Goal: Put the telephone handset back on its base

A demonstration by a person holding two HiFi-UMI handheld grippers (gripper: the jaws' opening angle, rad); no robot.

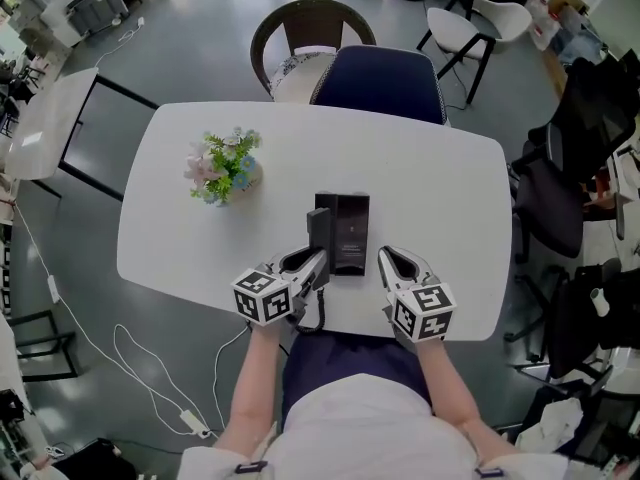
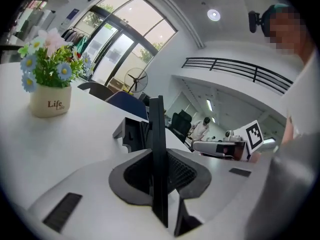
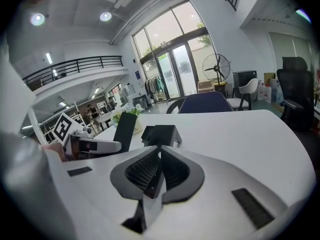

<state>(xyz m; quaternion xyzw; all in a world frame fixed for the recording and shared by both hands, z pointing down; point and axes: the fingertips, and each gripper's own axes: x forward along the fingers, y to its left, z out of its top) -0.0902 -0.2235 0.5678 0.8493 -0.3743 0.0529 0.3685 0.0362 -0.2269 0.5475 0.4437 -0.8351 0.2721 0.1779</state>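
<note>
The black telephone base [image 1: 352,236] lies on the white table [image 1: 440,188], near its front edge. My left gripper [image 1: 314,261] is shut on the black handset [image 1: 320,228], which stands on edge just left of the base. In the left gripper view the handset [image 2: 159,149] is a thin dark slab clamped between the pads, and the base [image 2: 130,133] sits beyond it. My right gripper [image 1: 387,258] rests to the right of the base, shut with nothing in it. Its own view shows the base [image 3: 161,133] straight ahead and the handset [image 3: 124,129] to the left.
A pot of flowers [image 1: 226,168] stands on the table's left half. A dark cord [image 1: 312,318] hangs at the front edge under the left gripper. A blue chair [image 1: 382,83] and a brown one [image 1: 300,38] stand at the far side. Office chairs [image 1: 560,198] crowd the right.
</note>
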